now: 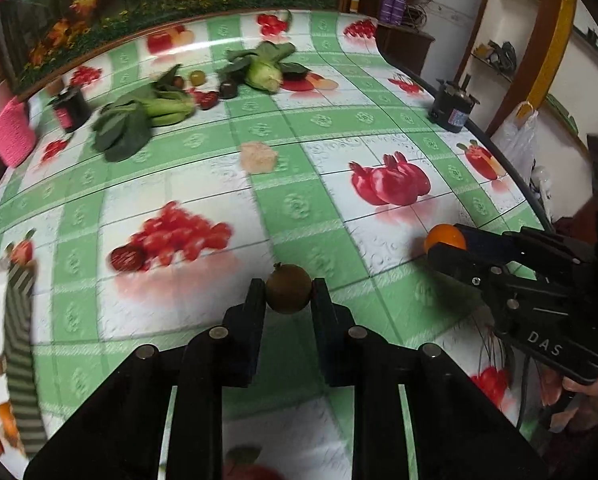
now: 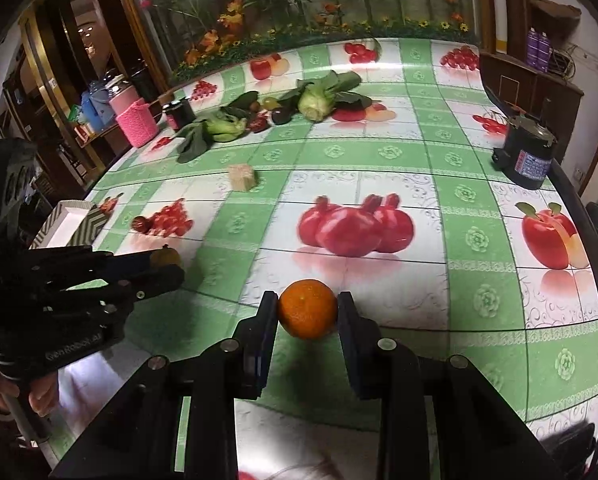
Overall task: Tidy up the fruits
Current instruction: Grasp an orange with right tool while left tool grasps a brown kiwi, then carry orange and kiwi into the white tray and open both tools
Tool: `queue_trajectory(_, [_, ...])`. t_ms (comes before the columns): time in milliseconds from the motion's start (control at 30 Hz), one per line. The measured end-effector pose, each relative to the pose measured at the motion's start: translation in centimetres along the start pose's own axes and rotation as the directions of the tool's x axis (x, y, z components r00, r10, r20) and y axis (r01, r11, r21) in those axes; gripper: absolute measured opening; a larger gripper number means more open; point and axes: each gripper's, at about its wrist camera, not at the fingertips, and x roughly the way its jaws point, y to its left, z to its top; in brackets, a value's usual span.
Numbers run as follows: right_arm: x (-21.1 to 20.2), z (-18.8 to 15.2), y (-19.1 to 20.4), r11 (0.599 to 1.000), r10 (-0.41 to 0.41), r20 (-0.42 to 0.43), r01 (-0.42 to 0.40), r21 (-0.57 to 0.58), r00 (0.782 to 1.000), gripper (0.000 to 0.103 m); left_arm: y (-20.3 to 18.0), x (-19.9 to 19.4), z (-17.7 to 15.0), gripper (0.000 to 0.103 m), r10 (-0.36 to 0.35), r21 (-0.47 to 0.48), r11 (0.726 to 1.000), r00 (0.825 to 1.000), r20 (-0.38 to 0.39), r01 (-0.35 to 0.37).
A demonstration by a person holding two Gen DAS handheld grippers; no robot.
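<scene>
My left gripper is shut on a small round brown-green fruit, with both pads pressed on its sides just above the fruit-print tablecloth. In the right wrist view this gripper comes in from the left with the brown fruit at its tip. My right gripper is shut on an orange. The left wrist view shows that gripper low at the right, the orange peeking over its fingers. A zigzag-patterned white box sits at the left table edge.
Far across the table lie leafy greens and a bok choy, with small loose fruits between them. A tan cube sits mid-table. A black canister stands at the right edge, and a pink basket and a black jar at the left.
</scene>
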Motion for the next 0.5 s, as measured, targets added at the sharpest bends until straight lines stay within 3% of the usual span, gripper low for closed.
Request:
queue_trajectory(233, [-0.3,-0.5,4.7,0.997,0.057,-0.001,-0.057,-0.05,0.998,0.031,3.9,-4.2,-2.8,0.02,0.021,-0.065,0.998,1.0,0.022,-0.019])
queue_trajectory(500, [0.2,-0.5,11.6,0.981,0.134,-0.022,-0.136,-0.137,0.991,0.031,10.7,-9.2,-6.5,0.02,0.103,-0.172,0.981,0.993,0.054,-0.093])
